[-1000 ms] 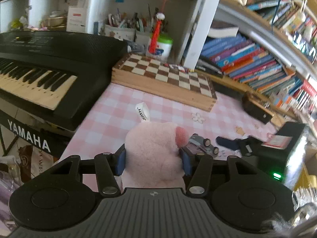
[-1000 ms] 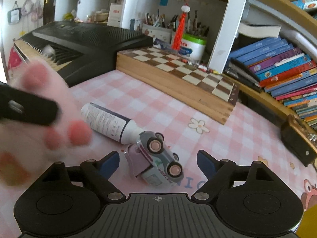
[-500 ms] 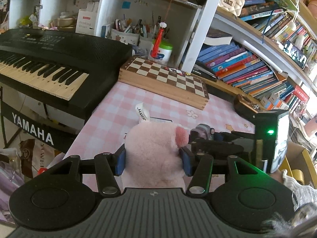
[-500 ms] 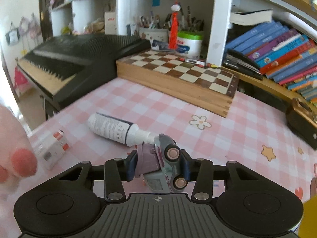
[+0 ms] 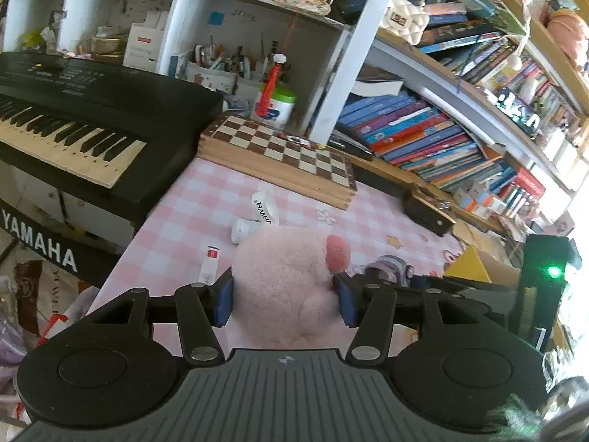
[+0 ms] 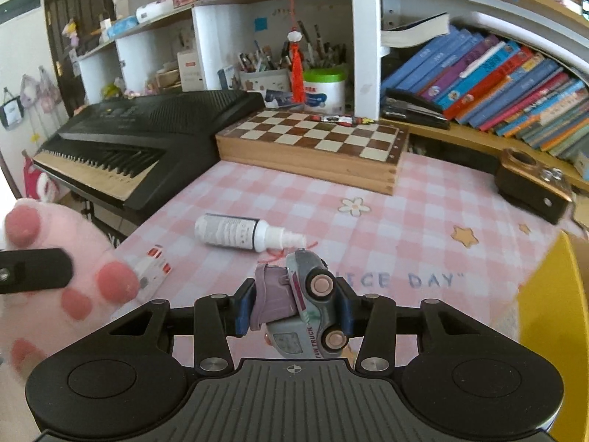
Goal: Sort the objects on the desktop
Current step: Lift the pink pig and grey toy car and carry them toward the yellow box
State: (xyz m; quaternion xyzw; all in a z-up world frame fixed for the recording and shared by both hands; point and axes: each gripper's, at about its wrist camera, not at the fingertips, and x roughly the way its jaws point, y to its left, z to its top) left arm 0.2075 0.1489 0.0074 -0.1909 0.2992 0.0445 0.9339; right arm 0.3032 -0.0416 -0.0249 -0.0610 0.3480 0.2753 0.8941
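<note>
I see a pink checked table (image 6: 423,199) against crowded shelves, a chessboard (image 6: 316,143) at its far edge. My left gripper (image 5: 283,296) pinches the plush toy (image 5: 283,276). My right gripper (image 6: 294,307), jaws just closed, now clamps the toy truck (image 6: 305,305), lifted off the table where it lay before.

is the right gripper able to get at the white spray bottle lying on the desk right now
Probably not yet. The right gripper is shut on the toy truck, so its jaws are full. The path itself looks free: the spray bottle lies in the open on the checked cloth just ahead, with nothing between.
</note>
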